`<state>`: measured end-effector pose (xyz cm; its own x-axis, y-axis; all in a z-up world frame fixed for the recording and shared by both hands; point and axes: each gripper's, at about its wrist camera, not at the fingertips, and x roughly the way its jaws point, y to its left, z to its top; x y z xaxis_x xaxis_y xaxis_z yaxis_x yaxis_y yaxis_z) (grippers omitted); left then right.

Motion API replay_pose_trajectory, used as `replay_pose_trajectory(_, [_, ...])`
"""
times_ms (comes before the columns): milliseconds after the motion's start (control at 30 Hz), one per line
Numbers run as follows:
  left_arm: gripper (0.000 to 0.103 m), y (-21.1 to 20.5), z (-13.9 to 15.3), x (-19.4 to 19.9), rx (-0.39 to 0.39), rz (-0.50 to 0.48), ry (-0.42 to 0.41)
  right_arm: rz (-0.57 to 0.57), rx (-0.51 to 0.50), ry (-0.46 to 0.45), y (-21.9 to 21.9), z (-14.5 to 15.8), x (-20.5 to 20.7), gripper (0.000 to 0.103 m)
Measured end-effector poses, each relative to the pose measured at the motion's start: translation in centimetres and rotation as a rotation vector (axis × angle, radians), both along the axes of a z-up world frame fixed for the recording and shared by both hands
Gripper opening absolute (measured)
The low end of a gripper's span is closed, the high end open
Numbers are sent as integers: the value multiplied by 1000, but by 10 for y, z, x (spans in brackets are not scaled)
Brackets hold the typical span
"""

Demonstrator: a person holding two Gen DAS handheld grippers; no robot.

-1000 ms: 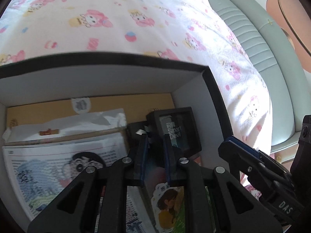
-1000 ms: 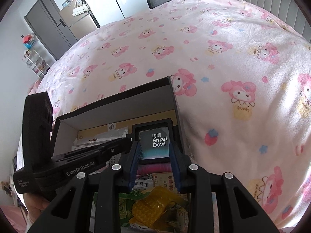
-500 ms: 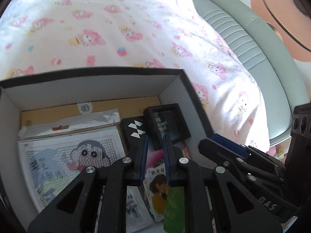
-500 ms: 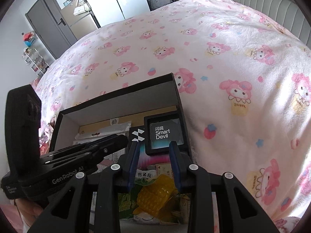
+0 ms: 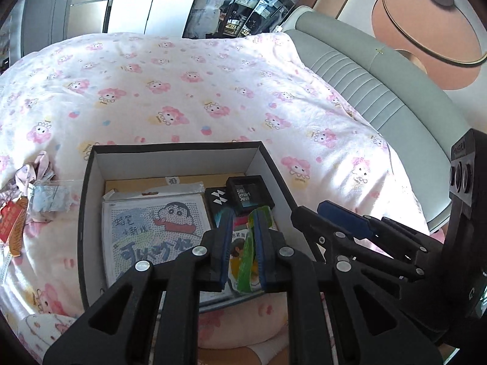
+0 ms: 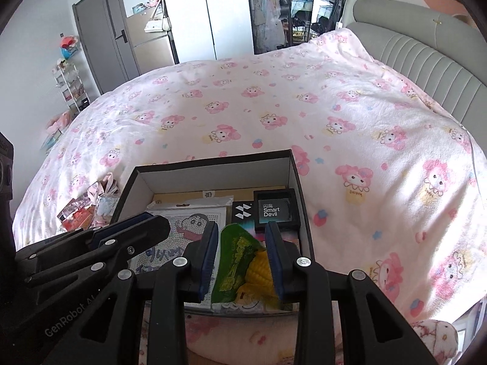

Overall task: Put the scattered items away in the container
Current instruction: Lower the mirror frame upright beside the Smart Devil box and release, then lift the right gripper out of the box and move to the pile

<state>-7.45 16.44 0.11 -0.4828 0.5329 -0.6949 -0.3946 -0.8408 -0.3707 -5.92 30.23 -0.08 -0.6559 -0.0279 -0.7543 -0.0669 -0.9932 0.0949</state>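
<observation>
A small square black box (image 6: 276, 210) lying in the black-walled cardboard container (image 6: 210, 164) bears the white words "Smart Devil" under two Chinese characters. The black body of the left gripper (image 6: 127, 234), seen from the right wrist, reads "GenRobot" in grey letters, the rest cut off. The cartoon-boy dot-pattern sheet (image 5: 155, 228) carries large blue Chinese characters, too distorted to read surely.

We see a bed covered with a white quilt (image 6: 304, 115) printed in pink cartoon figures, a grey padded headboard (image 6: 426, 57) along its right, a grey door (image 6: 100, 30) and white shelf rack (image 6: 71, 88) far left, and a glass-fronted wardrobe (image 6: 292, 9) beyond.
</observation>
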Motion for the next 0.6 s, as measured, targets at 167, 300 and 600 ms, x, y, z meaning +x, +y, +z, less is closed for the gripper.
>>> replay_pose_trajectory(167, [12,-15,2,18,-1,31,-6,37,-19,4,-13,4,15,28])
replay_pose_trajectory(300, [12,-28,11,34,-28,67,23,69,-16,9,-28,8,25,28])
replay_pose_trajectory(600, [12,-70,16,50,-57,149,40,154,-16,18,-68,15,34,28])
